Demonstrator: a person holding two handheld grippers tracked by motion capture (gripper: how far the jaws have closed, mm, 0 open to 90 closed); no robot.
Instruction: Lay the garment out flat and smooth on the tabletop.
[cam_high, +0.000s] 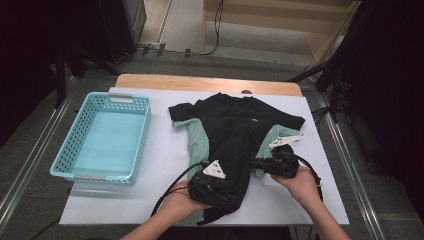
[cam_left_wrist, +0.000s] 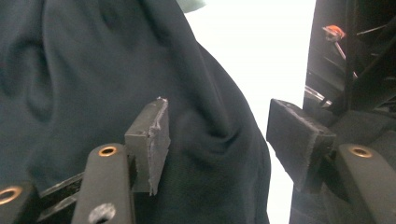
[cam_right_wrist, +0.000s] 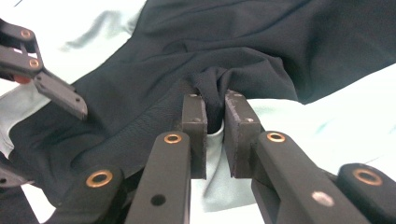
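Note:
A black T-shirt (cam_high: 235, 125) with mint-green side panels lies spread on the white-covered table (cam_high: 165, 170). My right gripper (cam_high: 252, 163) sits at the shirt's lower right side. In the right gripper view, my right gripper (cam_right_wrist: 215, 126) is shut on a raised fold of the black cloth (cam_right_wrist: 280, 42), over a mint panel (cam_right_wrist: 327, 116). My left gripper (cam_high: 220, 192) rests on the shirt's lower hem. In the left gripper view, my left gripper (cam_left_wrist: 224, 140) stands open, with a ridge of black cloth (cam_left_wrist: 93, 70) between its jaws. The left gripper's jaw (cam_right_wrist: 60, 95) also appears in the right gripper view.
A teal plastic basket (cam_high: 75, 135) stands on the left of the table with nothing in it. The table's near edge runs close under both hands. Dark stands and cables (cam_high: 330, 80) flank the table on the floor at the right.

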